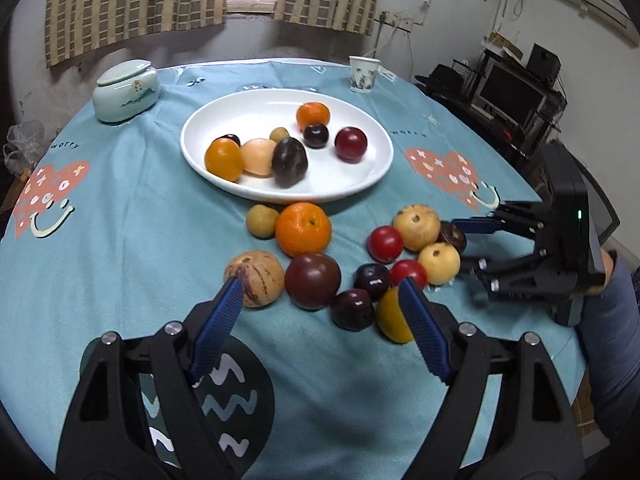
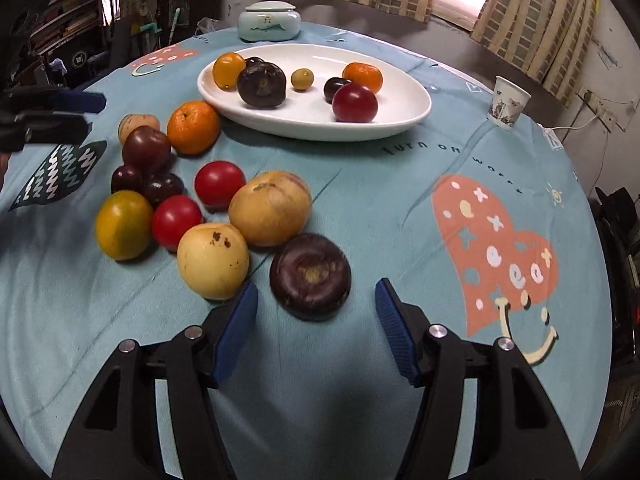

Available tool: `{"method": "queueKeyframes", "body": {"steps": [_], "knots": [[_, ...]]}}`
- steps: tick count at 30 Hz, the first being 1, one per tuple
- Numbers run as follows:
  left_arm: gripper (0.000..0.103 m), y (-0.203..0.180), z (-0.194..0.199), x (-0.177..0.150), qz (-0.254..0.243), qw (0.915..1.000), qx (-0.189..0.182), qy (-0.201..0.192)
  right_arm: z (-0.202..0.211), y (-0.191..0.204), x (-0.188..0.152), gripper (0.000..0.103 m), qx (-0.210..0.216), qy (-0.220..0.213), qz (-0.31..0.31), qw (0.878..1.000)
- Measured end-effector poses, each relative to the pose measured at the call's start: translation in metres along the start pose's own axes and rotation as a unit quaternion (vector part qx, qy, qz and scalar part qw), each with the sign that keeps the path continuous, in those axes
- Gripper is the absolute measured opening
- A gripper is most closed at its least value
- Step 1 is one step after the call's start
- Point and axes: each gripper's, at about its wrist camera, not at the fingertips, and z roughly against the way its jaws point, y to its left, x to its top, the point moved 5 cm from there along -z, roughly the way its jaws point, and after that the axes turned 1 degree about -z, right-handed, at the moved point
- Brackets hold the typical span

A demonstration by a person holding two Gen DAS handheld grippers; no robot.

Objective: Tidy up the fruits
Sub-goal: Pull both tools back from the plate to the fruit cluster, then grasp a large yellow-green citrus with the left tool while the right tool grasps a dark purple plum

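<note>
A round table under a teal printed cloth (image 1: 120, 220) holds a white plate (image 1: 360, 184) with some fruit; behind it, checked curtains (image 1: 132, 0) flank a bright window. More fruit (image 1: 312, 286) lies loose just before the plate. The left gripper (image 1: 320, 292) and right gripper (image 2: 316, 292) both hover there, jaws spread, empty.

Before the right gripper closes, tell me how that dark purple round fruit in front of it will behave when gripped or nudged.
The dark purple fruit looks round, so a nudge would probably roll it on the tablecloth. Its skin looks smooth and glossy, so the right gripper pads may slip unless they close across its widest part. It lies close to the yellow fruit; a push could knock that one too.
</note>
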Motion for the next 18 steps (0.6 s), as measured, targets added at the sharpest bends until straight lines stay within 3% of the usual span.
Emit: {"method": "queueKeyframes", "body": {"steps": [1, 6, 11, 15, 18], "knots": [[0.081, -0.004, -0.002, -0.002, -0.007, 1.0000, -0.004, 0.004, -0.002, -0.002, 0.002, 0.041, 0.011, -0.004, -0.007, 1.000], [0.081, -0.040, -0.006, -0.015, -0.071, 0.9967, -0.034, 0.017, 0.011, -0.002, -0.001, 0.041, 0.011, -0.018, -0.008, 1.000], [0.080, -0.068, -0.023, -0.026, -0.099, 0.9936, -0.014, 0.052, 0.030, -0.020, -0.002, 0.041, 0.001, -0.046, -0.048, 0.998], [0.053, -0.075, -0.027, -0.027, -0.085, 0.9944, -0.013, 0.061, 0.035, -0.018, -0.002, 0.041, 0.010, -0.053, -0.050, 0.997], [0.051, -0.080, -0.033, -0.024, -0.091, 0.9941, 0.017, 0.057, 0.035, -0.017, -0.002, 0.041, 0.012, -0.054, -0.050, 0.997]]}}
